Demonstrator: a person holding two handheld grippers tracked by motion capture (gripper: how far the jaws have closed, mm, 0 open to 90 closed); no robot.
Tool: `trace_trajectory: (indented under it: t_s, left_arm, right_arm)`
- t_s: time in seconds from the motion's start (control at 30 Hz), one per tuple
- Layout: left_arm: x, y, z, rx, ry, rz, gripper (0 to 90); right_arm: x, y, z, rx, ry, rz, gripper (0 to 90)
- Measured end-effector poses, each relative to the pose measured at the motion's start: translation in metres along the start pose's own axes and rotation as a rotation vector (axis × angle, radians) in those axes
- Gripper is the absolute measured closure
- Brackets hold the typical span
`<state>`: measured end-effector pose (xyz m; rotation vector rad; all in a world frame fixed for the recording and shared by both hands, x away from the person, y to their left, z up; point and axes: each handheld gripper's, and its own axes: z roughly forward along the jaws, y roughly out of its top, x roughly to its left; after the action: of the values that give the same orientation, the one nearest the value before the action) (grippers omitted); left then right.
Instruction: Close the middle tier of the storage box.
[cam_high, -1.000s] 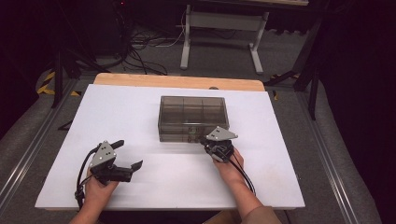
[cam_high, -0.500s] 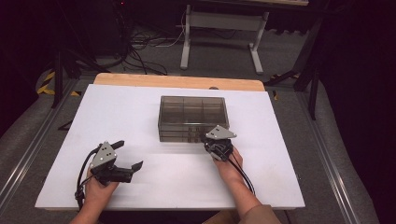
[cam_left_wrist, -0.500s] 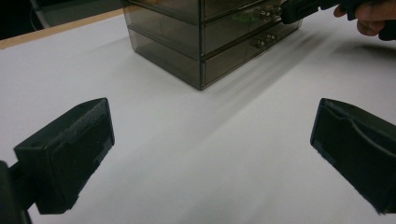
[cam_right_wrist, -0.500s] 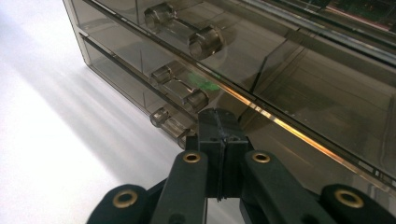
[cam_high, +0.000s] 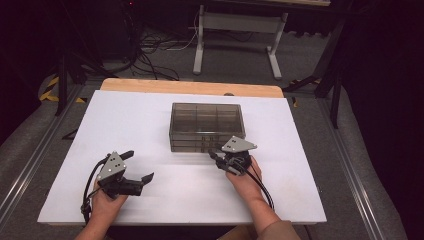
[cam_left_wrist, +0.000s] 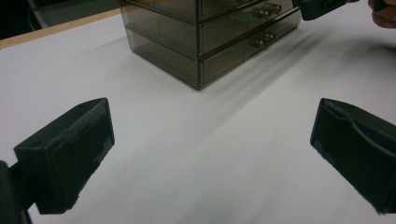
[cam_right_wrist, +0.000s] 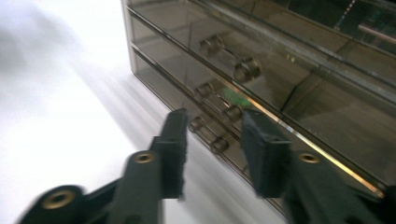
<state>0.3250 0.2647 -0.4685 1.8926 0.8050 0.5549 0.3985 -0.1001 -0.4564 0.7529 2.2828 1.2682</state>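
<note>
— While my left tool (cam_high: 134, 166) rests low at seven o'clock on the white surface (cam_high: 150, 125), its jaws stand wide apart, nothing between them.

— And your right one?

— My right tool (cam_right_wrist: 212, 140) sits at five o'clock. Its jaws have just been opening, pads on either side of the lowest handle (cam_right_wrist: 208, 132) without pressing it.

— Where's the drawer box?

— The smoky drawer box (cam_high: 206, 125) stands toward twelve o'clock, mid-surface, just past my right tool.

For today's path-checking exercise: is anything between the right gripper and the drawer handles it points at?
Nothing visible. The right gripper, jaws just opened, sits right before the lowest handle of the drawer box, with only bare table around.
</note>
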Motion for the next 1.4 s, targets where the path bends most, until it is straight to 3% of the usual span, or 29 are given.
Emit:
trace_trajectory:
  t_s: [0.33,0.57,0.8,1.4]
  left_arm:
    - [0.0,0.0,0.0,-0.003,-0.008,-0.001,0.6]
    - [0.001,0.0,0.0,-0.01,-0.021,-0.016,0.5]
    - [0.002,0.0,0.0,-0.015,-0.03,-0.018,0.5]
    - [0.003,0.0,0.0,-0.024,-0.04,-0.032,0.5]
  right_arm:
    - [-0.002,0.003,-0.007,-0.057,0.059,0.013,21.1]
    - [-0.003,0.004,-0.014,-0.093,0.097,0.034,7.1]
    - [-0.005,0.004,-0.026,-0.126,0.109,0.05,1.5]
    - [-0.009,-0.005,-0.053,-0.169,0.105,0.035,0.7]
